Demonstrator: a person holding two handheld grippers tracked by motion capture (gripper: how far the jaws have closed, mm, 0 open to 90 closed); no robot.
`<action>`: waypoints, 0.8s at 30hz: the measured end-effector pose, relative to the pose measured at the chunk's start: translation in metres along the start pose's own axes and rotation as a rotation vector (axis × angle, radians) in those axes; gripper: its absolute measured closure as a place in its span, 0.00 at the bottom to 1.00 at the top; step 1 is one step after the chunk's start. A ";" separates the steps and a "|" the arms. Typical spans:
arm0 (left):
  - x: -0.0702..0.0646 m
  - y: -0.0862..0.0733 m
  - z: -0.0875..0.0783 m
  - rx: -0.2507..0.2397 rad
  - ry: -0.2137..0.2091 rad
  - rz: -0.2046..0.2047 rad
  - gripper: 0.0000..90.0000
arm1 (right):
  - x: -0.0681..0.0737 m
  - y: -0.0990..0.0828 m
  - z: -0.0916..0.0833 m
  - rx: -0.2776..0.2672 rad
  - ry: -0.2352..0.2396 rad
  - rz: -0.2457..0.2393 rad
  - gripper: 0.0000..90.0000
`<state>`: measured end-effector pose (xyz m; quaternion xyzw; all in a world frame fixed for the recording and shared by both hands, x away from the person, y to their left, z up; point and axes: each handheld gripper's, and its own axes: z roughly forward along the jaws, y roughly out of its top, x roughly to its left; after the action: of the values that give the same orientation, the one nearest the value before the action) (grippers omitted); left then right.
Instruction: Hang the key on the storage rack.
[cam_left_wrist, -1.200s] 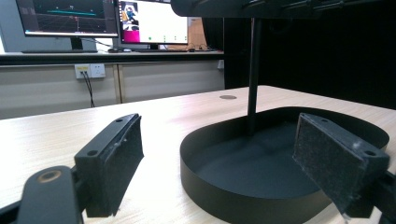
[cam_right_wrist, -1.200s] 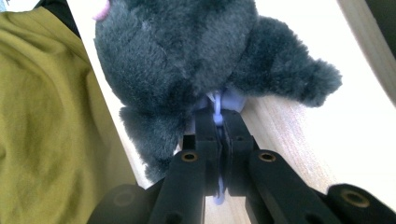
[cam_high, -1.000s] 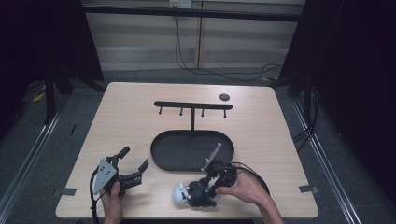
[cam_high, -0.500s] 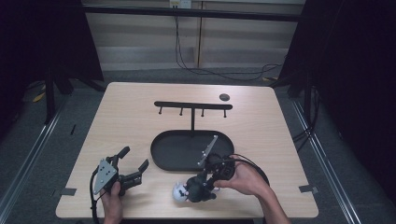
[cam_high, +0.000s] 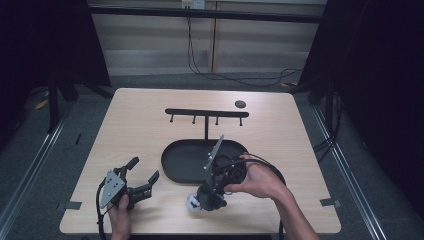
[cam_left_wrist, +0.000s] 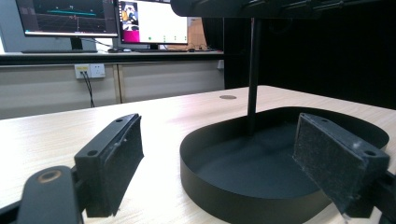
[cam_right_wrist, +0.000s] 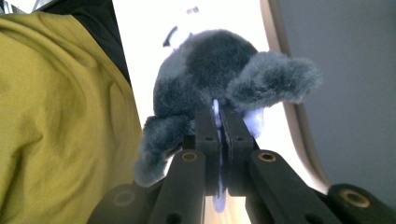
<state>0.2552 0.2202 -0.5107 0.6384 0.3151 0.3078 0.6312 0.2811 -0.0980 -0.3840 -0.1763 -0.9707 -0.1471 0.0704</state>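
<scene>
The right gripper (cam_high: 206, 200) has its 2 jaws pressed together on a thin part of a grey and white plush toy (cam_right_wrist: 219, 77), probably a tag or loop; the view is too close to confirm. Compared with the frame 1 second earlier, this gripper and toy (cam_high: 192, 202) have risen from the table (cam_high: 140, 125) near its near edge, just in front of the black oval tray (cam_high: 172, 167). The left gripper (cam_high: 142, 177) is unchanged, jaws spread wide with nothing between them, resting at the near left, facing the tray and its hook rack (cam_high: 207, 113).
</scene>
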 end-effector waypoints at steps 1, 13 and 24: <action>0.000 0.000 0.000 0.004 0.000 0.004 0.17 | 0.000 0.001 -0.002 -0.002 -0.002 -0.006 0.97; 0.000 0.000 0.000 0.002 0.000 0.002 0.17 | -0.001 0.016 -0.026 -0.013 -0.016 -0.043 0.97; 0.000 0.000 0.000 0.003 0.000 0.005 0.17 | -0.007 0.034 -0.047 0.005 -0.028 -0.058 0.97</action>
<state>0.2552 0.2206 -0.5106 0.6402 0.3142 0.3087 0.6294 0.3041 -0.0849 -0.3317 -0.1498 -0.9767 -0.1442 0.0529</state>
